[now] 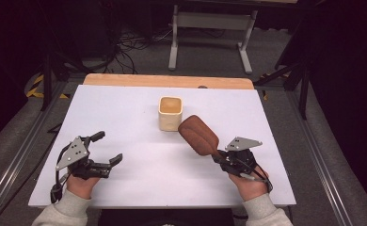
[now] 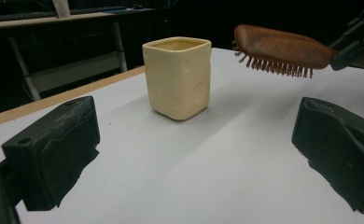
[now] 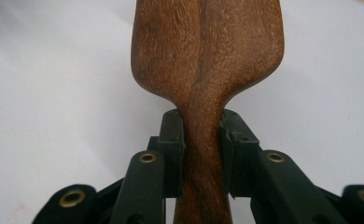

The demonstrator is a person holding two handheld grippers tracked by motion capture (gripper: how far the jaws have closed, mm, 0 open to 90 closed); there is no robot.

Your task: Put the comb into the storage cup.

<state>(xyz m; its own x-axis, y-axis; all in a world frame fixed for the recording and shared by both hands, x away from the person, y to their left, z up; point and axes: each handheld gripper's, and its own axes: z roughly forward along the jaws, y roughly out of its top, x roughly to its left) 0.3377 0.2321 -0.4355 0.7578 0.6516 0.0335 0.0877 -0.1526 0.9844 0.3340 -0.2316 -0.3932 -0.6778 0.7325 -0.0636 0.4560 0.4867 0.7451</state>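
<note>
Just right of the frame's centre in the high view, the right tongs [image 1: 218, 154] are clamped on the handle of a wooden hairbrush [image 1: 198, 134], whose head is lifted off the white worktop [image 1: 139, 160] and points up and left toward the cream square cup [image 1: 170, 113] standing near the middle. From the right gripper view, both black jaws press flat against the narrow neck of the handle, so the pick-up looks done and secure. Seen from the left gripper view, the brush hangs level with its bristles facing down, just beside the cup's rim at upper right of the frame but not yet over its opening. The left tongs [image 1: 107, 148] rest at the lower left of the high view, spread wide and holding nothing, well apart from the cup. What seems left, by my reading, is the placement: carrying the brush over the cup, tipping it upright and lowering it in, then letting go.
</note>
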